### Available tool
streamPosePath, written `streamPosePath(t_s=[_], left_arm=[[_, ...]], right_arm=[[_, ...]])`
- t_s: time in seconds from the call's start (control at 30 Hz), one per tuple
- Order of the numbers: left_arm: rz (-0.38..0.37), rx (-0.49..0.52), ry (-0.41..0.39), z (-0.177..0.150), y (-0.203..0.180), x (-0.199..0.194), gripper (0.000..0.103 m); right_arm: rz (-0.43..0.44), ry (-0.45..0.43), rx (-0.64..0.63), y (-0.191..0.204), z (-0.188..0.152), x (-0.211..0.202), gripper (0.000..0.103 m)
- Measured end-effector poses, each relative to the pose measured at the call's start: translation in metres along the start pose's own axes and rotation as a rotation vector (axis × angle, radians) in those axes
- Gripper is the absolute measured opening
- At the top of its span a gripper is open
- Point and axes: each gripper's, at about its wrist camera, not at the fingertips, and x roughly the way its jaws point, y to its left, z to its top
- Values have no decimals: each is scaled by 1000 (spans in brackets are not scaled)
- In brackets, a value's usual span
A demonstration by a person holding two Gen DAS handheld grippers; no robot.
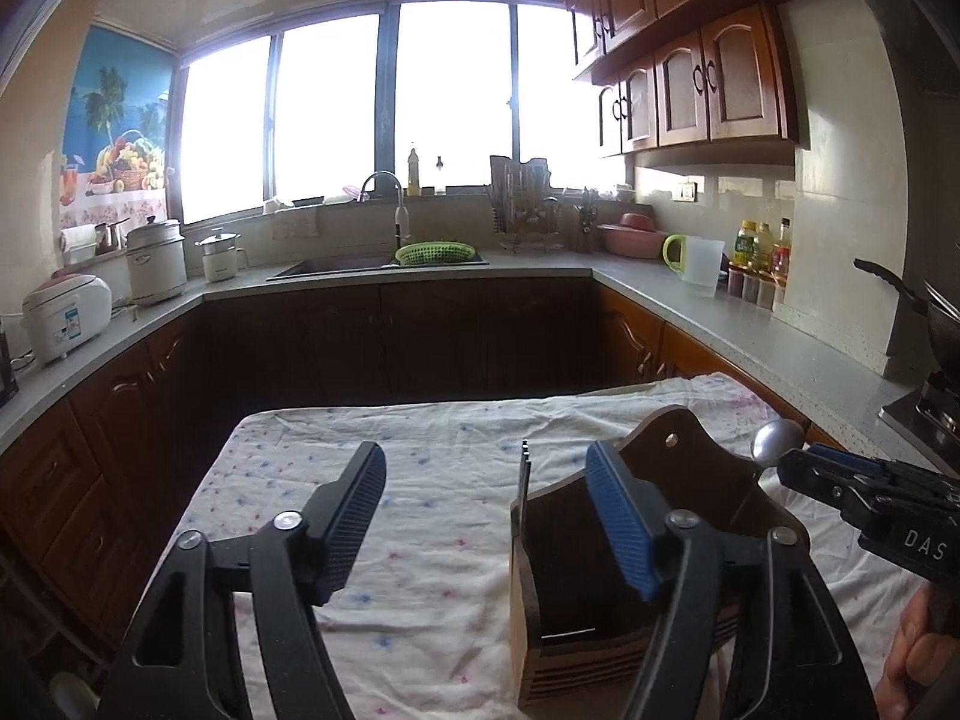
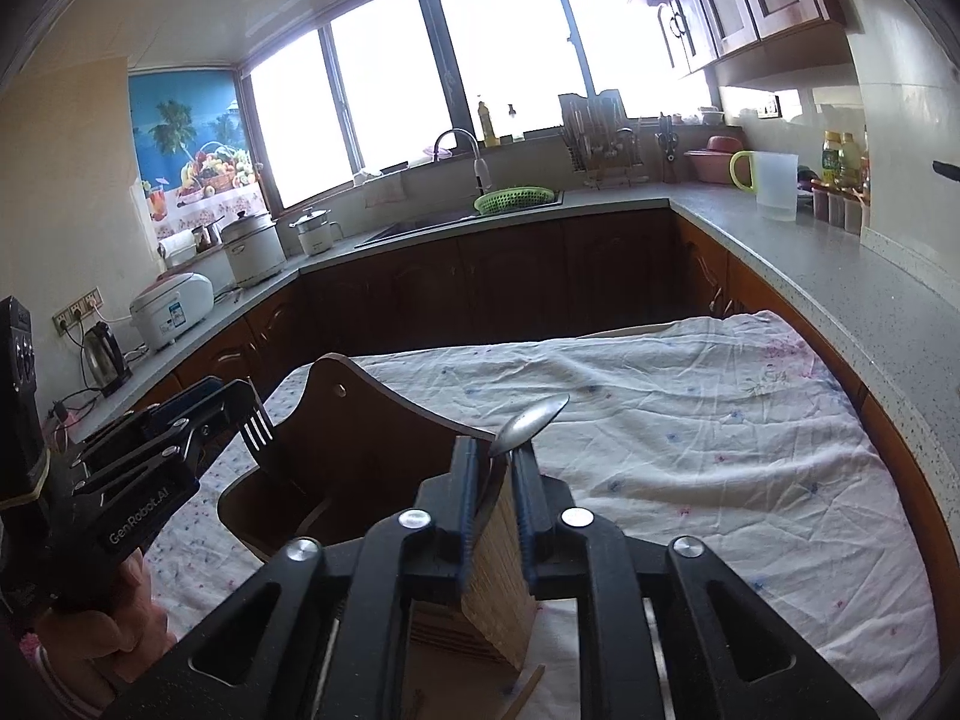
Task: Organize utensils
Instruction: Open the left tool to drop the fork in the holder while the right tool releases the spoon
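Both utensils (image 2: pixel 531 417) upright in wooden holder (image 2: pixel 360 420)

Green basket (image 1: pixel 437 252), rice cooker (image 1: pixel 67 315) — white jug (image 1: pixel 696 264)

**The table and its cloth**

I worked at a table (image 2: pixel 618 333) in the kitchen. A white cloth (image 2: pixel 690 420) with small pink and blue flowers lay over its top. The cloth was crumpled, with lots of little folds. A brown wooden holder (image 2: pixel 354 438) for forks and spoons stood right on the cloth, near my side. Its back was tall and curved, and it had a small hole near the top. The rest of the cloth looked bare.
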Motion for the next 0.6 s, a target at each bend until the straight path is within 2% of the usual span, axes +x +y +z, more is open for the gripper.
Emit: streamPosePath(t_s=[0.03, 0.07, 0.13, 0.17, 0.27, 0.37, 0.6], left_arm=[[-1, -4, -2, -1, 2, -4, 73], [4, -10, -2, 0, 4, -9, 77], [22, -20, -10, -5, 9, -20, 81], [26, -26, -8, -7, 11, -25, 83], [43, -52, 2, -15, 20, -44, 93], [60, -81, 8, -26, 27, -64, 97], [39, -152, 63, -53, 39, -110, 98]], right_arm=[[7, -11, 13, -2, 0, -4, 46], [4, -20, 23, -4, 0, -9, 49], [2, -39, 42, -7, -1, -19, 64], [1, -51, 49, -7, -1, -25, 67], [-13, -93, 68, -9, -4, -45, 91], [-28, -126, 74, -9, -11, -64, 96], [-40, -136, 113, -11, -41, -104, 99]])
